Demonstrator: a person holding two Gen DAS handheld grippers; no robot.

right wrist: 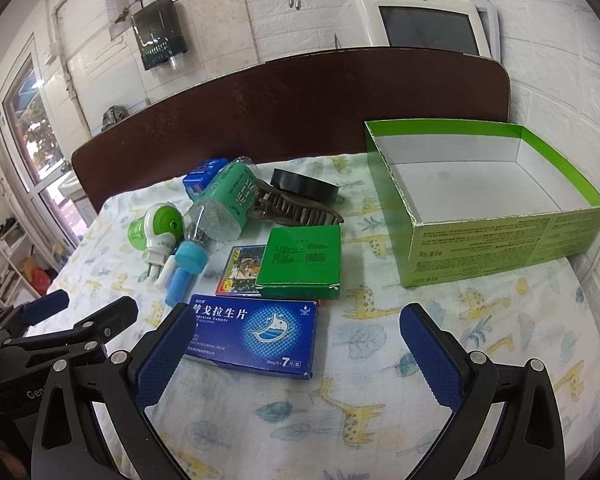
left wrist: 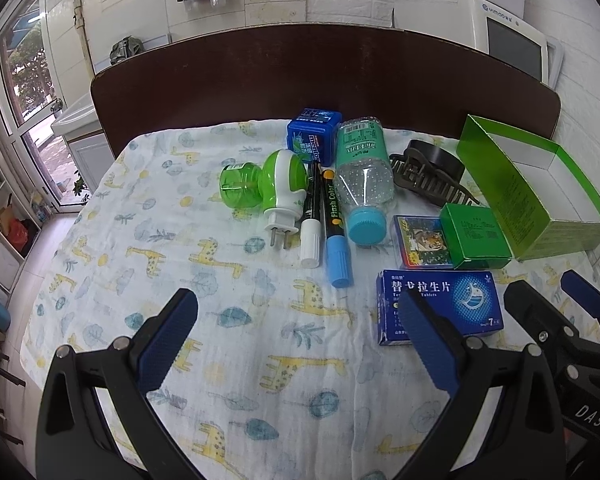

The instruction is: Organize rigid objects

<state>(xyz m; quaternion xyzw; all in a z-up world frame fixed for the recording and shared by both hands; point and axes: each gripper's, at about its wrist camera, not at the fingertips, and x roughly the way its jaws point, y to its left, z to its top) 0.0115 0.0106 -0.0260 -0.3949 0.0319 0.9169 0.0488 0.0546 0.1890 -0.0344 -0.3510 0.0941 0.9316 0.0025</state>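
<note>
A pile of small objects lies on a giraffe-print cloth (left wrist: 148, 216): a green plug-in vaporizer (left wrist: 268, 188), two markers (left wrist: 332, 224), a clear bottle with a blue cap (left wrist: 364, 176), a blue tin (left wrist: 314, 136), a brown hair claw (left wrist: 428, 184), a card pack (left wrist: 420, 242), a small green box (left wrist: 474, 236) and a blue tablet box (left wrist: 440, 304) (right wrist: 256, 332). An open green box (right wrist: 488, 204) stands empty at the right. My left gripper (left wrist: 296, 340) hovers open over bare cloth before the pile. My right gripper (right wrist: 300, 356) is open, its left pad beside the tablet box.
The cloth covers a dark brown table (left wrist: 300, 76) against a white brick wall. A white appliance with a screen (right wrist: 420, 20) stands behind the table. Shelves with clutter (left wrist: 4, 232) and a glass door (left wrist: 28, 92) are at the left.
</note>
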